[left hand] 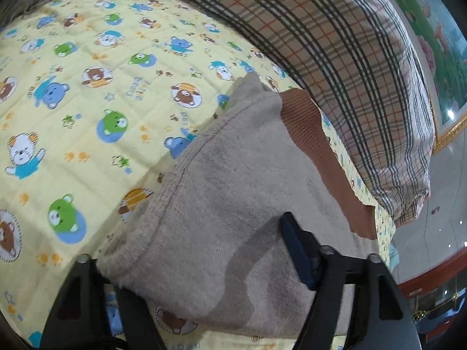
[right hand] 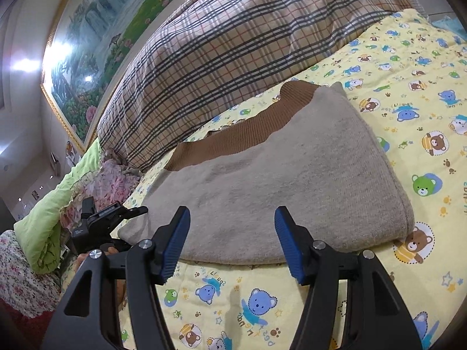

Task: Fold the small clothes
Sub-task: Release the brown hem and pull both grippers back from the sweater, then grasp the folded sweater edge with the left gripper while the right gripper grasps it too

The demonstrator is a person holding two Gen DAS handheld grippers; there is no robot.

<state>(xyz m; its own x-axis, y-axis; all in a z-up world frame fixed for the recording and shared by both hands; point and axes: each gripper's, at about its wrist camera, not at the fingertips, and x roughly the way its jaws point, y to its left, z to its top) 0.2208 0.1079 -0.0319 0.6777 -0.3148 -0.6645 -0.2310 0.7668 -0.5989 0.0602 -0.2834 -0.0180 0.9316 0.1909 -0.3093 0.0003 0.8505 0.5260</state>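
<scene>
Risk first: folded edge liable to spring back or slide if seized by the top layer alone, the cause being soft, thick knit stacked in layers on a quilted, slippery sheet. Second risk: bear-print sheet [right hand: 408, 151] pinched together with the garment, the cause being a claw driven too low at the near hem. Third: bundle dragged askew toward the plaid pillow [right hand: 221, 46] if the two claws pull unevenly.

Beige knit garment [right hand: 277, 180] lying on the sheet, already doubled over, its brown ribbed band [right hand: 233, 143] turned toward the pillow and partly tucked under the upper layer.

Right gripper [right hand: 232, 243] open, blue pads [right hand: 175, 242] apart with nothing between them, poised just short of the garment's near hem, above the sheet; hem directly ahead of the gap, not touching either pad.

Left gripper [left hand: 198, 265] over the garment's end, seen at lower left in the right wrist view. Jaws standing apart, with cloth filling the space between them in the left wrist view; one blue pad [left hand: 297, 250] exposed beside the fabric, the opposite finger hidden under the fold. Pressure on the cloth not discernible, so grip cannot be told.

Floral bedding and a green quilt [right hand: 55, 204] well clear at the far side.
</scene>
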